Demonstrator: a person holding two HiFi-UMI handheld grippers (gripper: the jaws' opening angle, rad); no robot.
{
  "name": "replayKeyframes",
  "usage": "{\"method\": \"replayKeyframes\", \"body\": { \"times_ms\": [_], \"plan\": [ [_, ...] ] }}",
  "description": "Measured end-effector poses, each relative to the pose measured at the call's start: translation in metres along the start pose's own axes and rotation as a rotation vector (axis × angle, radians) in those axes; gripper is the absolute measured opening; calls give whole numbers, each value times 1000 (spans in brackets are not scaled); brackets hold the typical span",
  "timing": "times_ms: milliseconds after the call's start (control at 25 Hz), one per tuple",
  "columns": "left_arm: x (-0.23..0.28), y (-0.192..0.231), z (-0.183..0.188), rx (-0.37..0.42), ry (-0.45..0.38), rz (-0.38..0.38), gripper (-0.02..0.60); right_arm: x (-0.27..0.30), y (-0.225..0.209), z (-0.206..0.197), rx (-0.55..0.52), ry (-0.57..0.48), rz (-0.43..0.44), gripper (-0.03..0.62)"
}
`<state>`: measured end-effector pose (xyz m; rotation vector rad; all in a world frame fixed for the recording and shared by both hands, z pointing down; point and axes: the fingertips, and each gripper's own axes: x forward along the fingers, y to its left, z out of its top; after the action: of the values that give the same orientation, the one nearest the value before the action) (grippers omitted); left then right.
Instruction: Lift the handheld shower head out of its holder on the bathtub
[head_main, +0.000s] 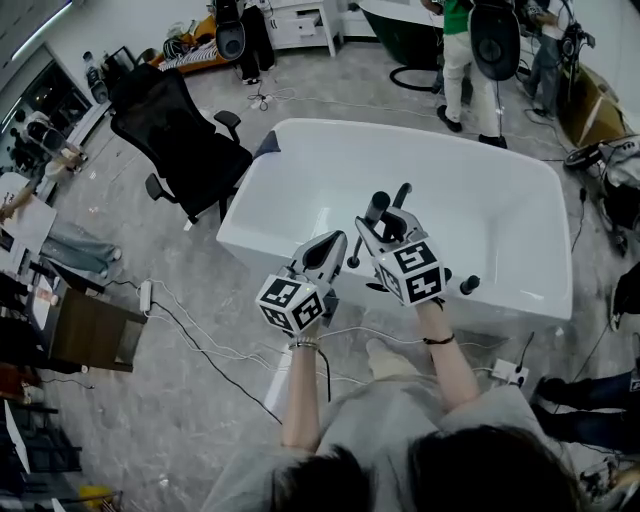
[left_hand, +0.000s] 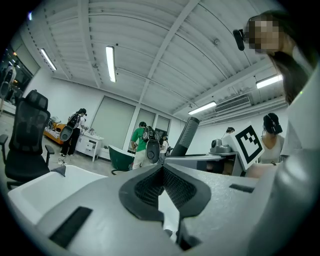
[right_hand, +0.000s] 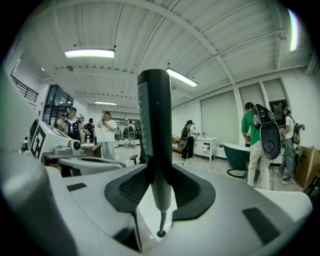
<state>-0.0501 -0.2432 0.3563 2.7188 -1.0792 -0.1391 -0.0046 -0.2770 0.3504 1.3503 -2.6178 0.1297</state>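
A black stick-shaped shower head (head_main: 377, 207) stands upright between the jaws of my right gripper (head_main: 385, 222), above the near rim of the white bathtub (head_main: 300, 150). In the right gripper view the pads (right_hand: 187, 192) press on the handle of the shower head (right_hand: 155, 125), and a thin hose (right_hand: 161, 220) hangs from its lower end to a small round fitting. My left gripper (head_main: 335, 240) hovers just left of it, jaws together with nothing between them. The left gripper (left_hand: 163, 170) has the shower head (left_hand: 187, 136) ahead of it on the right.
A black knob (head_main: 469, 285) sits on the tub rim to the right. A black office chair (head_main: 180, 140) stands left of the tub. Cables and a power strip (head_main: 510, 373) lie on the floor. People stand beyond the tub near a green tub (right_hand: 239, 155).
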Motion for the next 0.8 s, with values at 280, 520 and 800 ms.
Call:
{"method": "replayKeyframes", "body": {
  "times_ms": [280, 520, 800],
  "plan": [
    [-2, -10, 16, 41, -9, -12, 5, -13, 0, 12, 14, -29, -11, 132],
    [-7, -19, 21, 56, -26, -19, 5, -26, 1, 15, 44, -55, -21, 132],
    [-1, -25, 22, 62, -29, -30, 5, -32, 1, 18, 33, -67, -17, 132]
  ]
}}
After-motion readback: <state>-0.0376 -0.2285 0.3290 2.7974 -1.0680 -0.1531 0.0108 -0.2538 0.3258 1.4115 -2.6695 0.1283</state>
